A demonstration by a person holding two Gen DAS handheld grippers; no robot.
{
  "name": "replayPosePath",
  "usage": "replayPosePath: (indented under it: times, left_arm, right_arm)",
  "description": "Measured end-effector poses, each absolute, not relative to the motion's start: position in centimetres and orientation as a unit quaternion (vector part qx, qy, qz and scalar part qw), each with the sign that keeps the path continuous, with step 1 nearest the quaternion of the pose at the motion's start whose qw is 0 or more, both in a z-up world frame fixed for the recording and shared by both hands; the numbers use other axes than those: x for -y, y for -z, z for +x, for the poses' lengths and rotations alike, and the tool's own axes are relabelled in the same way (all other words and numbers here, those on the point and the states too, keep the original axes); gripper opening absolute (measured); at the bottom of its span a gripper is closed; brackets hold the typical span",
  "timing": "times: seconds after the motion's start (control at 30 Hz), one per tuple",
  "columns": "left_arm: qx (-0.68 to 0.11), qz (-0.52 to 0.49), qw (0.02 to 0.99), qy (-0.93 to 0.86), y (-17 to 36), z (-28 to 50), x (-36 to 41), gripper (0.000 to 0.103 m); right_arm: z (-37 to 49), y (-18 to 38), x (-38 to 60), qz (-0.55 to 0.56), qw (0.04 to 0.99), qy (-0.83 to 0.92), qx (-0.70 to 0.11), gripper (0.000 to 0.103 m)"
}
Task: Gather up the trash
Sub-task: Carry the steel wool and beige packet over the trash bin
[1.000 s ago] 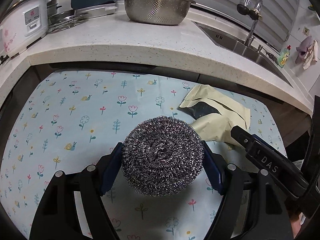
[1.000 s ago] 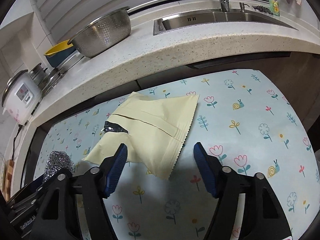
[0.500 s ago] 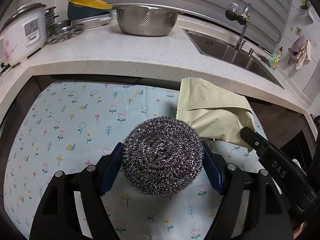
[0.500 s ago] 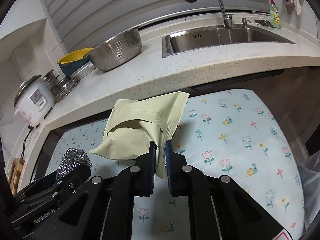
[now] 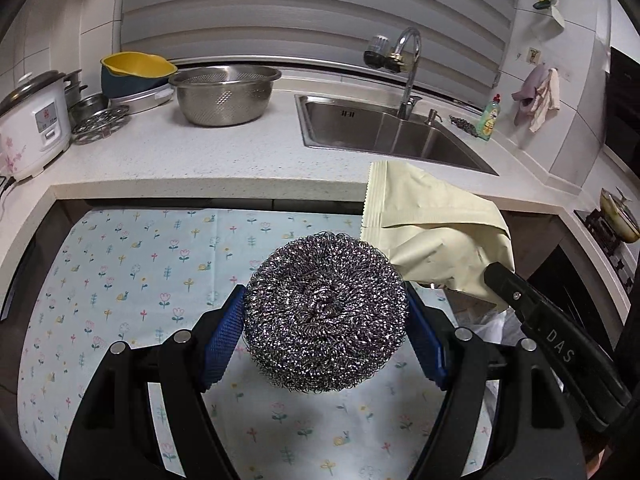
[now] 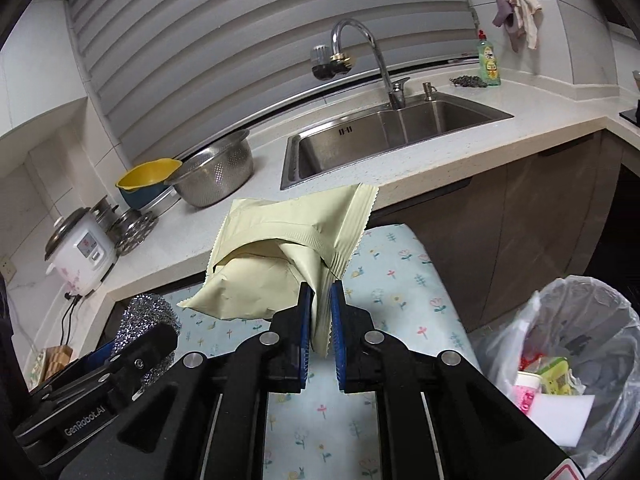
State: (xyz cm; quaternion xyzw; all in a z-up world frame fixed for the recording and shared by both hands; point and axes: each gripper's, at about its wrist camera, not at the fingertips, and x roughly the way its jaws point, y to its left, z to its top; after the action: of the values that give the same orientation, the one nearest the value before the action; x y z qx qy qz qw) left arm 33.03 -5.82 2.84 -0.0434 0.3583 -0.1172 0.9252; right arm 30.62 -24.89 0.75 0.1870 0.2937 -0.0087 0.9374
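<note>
My left gripper is shut on a round steel-wool scourer and holds it above the flowered tablecloth. My right gripper is shut on a pale yellow-green wrapper, lifted clear of the table. The wrapper also shows in the left wrist view, to the right of the scourer. The scourer shows at the lower left of the right wrist view. A trash bin lined with a clear bag stands on the floor to the lower right and holds several pieces of trash.
Behind the table runs a white counter with a steel colander, a rice cooker, a yellow bowl and a sink with a faucet. A green soap bottle stands by the sink.
My right gripper closed on the wrapper and lifted it off the table. Both grippers rose and tilted up, and the trash bin came into the right wrist view.
</note>
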Motion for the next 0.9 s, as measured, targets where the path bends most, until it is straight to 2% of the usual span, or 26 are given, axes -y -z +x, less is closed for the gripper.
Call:
replayPosePath:
  times: [0.5, 0.9]
  left_arm:
    - [-0.347, -0.003, 0.914, 0.211, -4.6, 24.9, 18.4, 0.072]
    - [-0.37, 0.03, 0.886, 0.278, -1.8, 21.9, 27.4, 0.073]
  right_arm:
    - [18.4, -1.4, 38.2, 0.226, 0.932, 0.104, -0.265, 0.01]
    - [12.9, 2.0, 45.8, 0.229, 0.913, 0.19, -0.279, 0.01]
